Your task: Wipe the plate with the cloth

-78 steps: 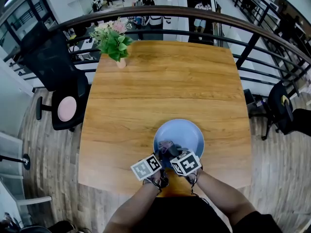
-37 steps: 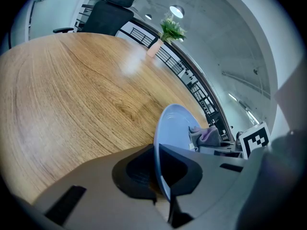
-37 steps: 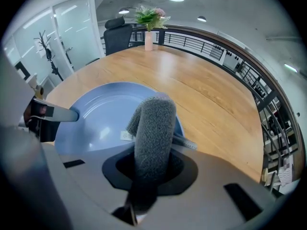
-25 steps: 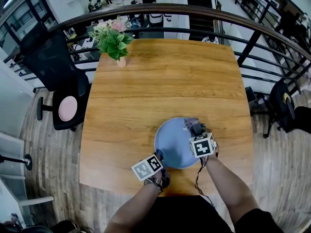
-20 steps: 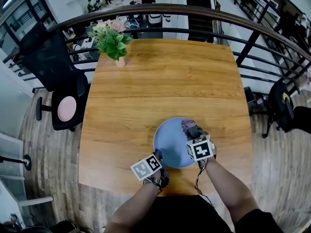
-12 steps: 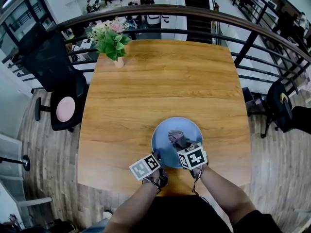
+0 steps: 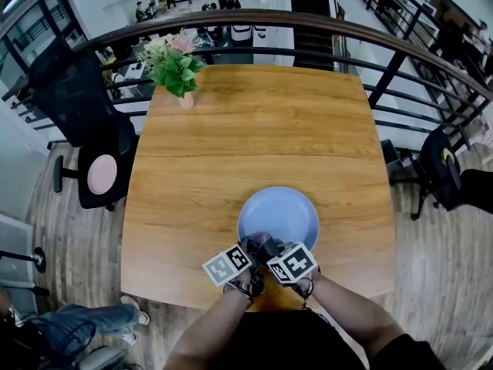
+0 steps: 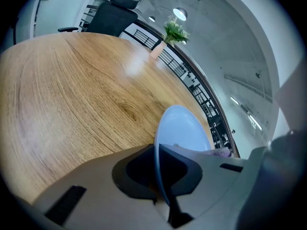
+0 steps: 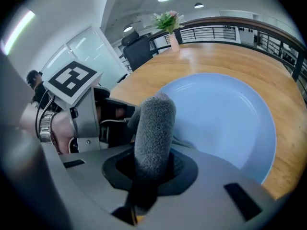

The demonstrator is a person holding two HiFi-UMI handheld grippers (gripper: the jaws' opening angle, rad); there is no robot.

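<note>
Left gripper [image 8: 162, 188]: jaws almost fully together, pinched on the near rim of the blue plate [image 8: 184, 128]. The thin edge runs straight through the gap.

Right gripper [image 9: 147, 176]: jaws closed on the grey cloth [image 9: 154, 123]. A fuzzy rolled wad stands up out of the gap and leans over the plate's near-left part, just beside the left gripper. I can't tell if the cloth is pressing on the plate surface or only over it.

Plate location: flat on the wooden table [image 7: 254, 129], near the edge closest to the person, both grippers bunched at its near rim. The rest of the plate is bare and no dirt is visible.

Handling, my guess:
- Cloth: soft, light, fluffy, looks like microfibre. It will squash and bunch with no risk of damage. Best held by a fold mid-cloth so a thick pad sticks out past the tips. The present hold looks like that.
- Plate: stiff, smooth, glossy, so probably slippery to the jaws and able to slide on the wood when pushed. Material unclear; if ceramic it is chippable, so avoid hard clamping or levering.
- The rim is the only place to take hold of the plate. The near edge is right, since it leaves the face free for wiping.
- A narrow rim pinch could let the plate pivot, so wipe pressure should go down, not sideways.

Further out: a pot of flowers [image 7: 176, 62] stands at the far left corner of the table. A black office chair [image 7: 81, 114] is on the left, and a railing [image 7: 400, 60] runs behind the table.
</note>
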